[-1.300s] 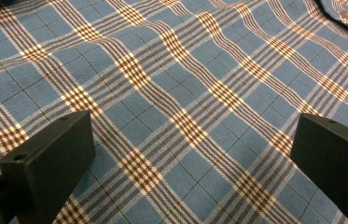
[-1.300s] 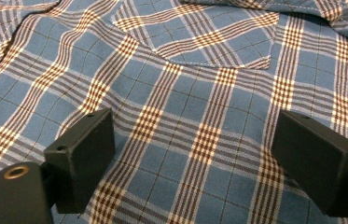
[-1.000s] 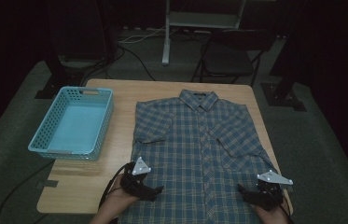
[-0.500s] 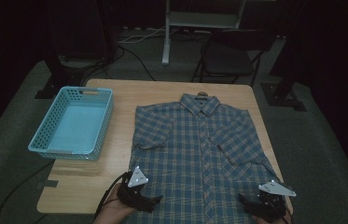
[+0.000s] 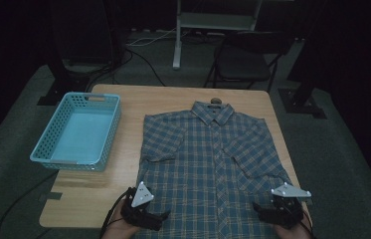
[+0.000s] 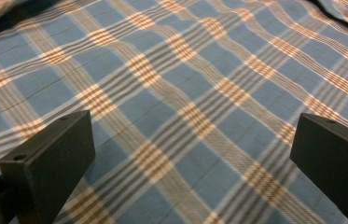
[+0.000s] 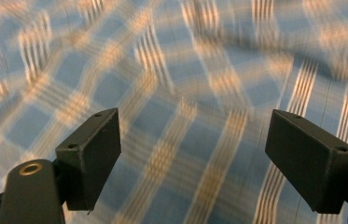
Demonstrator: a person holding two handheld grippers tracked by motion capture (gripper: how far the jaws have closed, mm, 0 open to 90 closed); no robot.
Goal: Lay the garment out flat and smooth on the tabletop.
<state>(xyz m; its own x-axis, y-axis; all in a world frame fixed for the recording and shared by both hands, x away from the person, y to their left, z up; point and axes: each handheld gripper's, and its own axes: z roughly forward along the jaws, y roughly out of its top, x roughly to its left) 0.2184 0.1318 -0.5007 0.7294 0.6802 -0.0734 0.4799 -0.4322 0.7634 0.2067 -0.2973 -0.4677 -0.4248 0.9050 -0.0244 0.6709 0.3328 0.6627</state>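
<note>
The blue-and-tan plaid short-sleeved cotton shirt [image 5: 213, 169] lies flat and buttoned, front up, on the bench; collar toward twelve o'clock, hem toward six; sleeves spread sideways.

Light blue basket [image 5: 76, 134] on wooden table [image 5: 123, 102], folding chair [image 5: 245, 57] behind, white shelf frame [image 5: 213, 22]

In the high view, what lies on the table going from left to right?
Blue basket → left gripper → plaid shirt → right gripper. Both grippers sit at the shirt's near hem, jaws apart over the cloth.
</note>
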